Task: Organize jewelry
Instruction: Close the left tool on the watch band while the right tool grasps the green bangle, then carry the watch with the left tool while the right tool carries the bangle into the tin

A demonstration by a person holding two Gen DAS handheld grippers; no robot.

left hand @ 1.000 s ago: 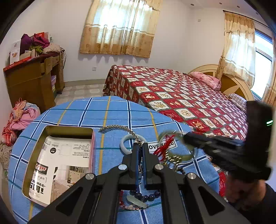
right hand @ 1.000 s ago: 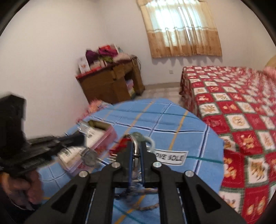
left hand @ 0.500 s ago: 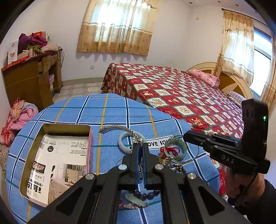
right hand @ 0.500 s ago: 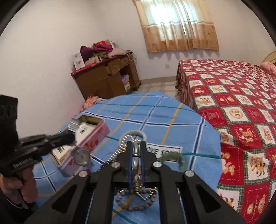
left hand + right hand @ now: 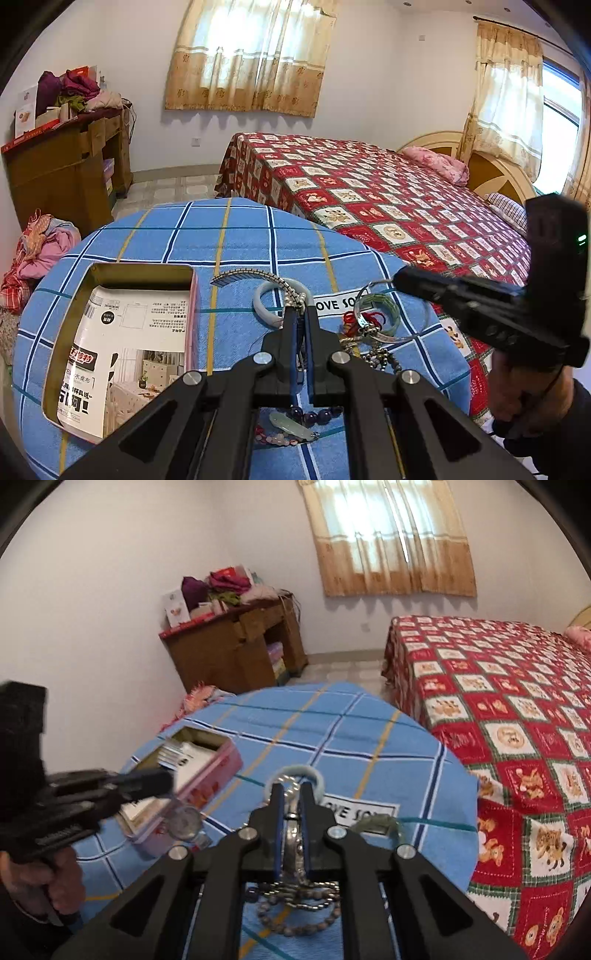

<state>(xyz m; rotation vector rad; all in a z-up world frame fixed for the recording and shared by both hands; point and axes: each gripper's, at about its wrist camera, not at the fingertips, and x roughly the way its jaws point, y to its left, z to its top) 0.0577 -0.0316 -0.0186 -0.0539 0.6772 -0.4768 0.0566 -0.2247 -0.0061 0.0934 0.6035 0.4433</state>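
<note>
My left gripper (image 5: 301, 314) is shut on a watch; its metal stretch band (image 5: 255, 275) arcs up and to the left from the fingertips. In the right wrist view the left gripper (image 5: 166, 779) reaches in from the left and the round watch face (image 5: 184, 823) dangles below it. The right gripper (image 5: 291, 794) is shut on a thin silver bangle (image 5: 291, 834), seen edge-on between the pads. From the left wrist view the right gripper (image 5: 399, 278) holds that silver bangle (image 5: 421, 325) over a green bangle (image 5: 384, 301) with red thread.
A round table in blue checked cloth (image 5: 240, 243) carries an open pink tin (image 5: 140, 269) with a leaflet, a pale jade bangle (image 5: 266, 306), bead bracelets (image 5: 295, 912) and a pendant (image 5: 291, 430). A bed (image 5: 388, 199) stands right, a wooden desk (image 5: 62, 158) left.
The green bangle with red thread was blurred beside the right gripper's tip; now it lies still on the cloth. The right gripper shifted slightly. The left gripper kept still.
</note>
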